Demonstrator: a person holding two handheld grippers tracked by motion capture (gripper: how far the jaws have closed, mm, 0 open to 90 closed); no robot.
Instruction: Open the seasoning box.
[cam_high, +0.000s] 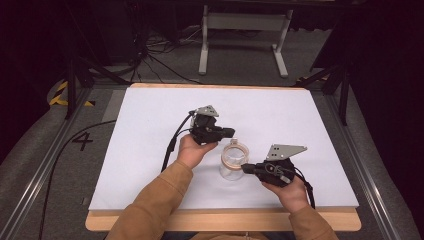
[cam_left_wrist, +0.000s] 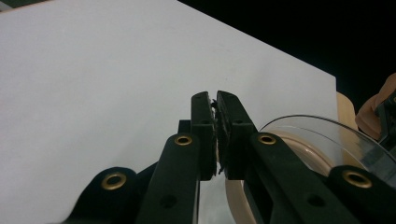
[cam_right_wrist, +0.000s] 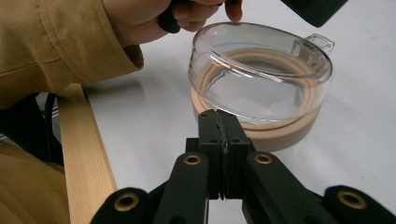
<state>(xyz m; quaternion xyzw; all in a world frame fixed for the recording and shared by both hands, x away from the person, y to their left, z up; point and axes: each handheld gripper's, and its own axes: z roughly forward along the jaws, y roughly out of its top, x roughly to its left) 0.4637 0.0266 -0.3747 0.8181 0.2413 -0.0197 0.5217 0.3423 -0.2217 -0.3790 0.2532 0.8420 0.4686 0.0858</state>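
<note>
Right gripper (cam_high: 246, 168): jaws pressed together, empty, tips just short of clear container (cam_high: 233, 161) sitting on tan ring (cam_right_wrist: 280, 133), dead ahead of me. Left gripper (cam_high: 231, 132): jaws likewise together, empty, hovering at container's far-left rim. Right one nearer, I judge (round item, no long axis). Surface: white table top (cam_high: 150, 150), wooden edge (cam_high: 220, 220). Room: dark, grey floor, cables.
</note>
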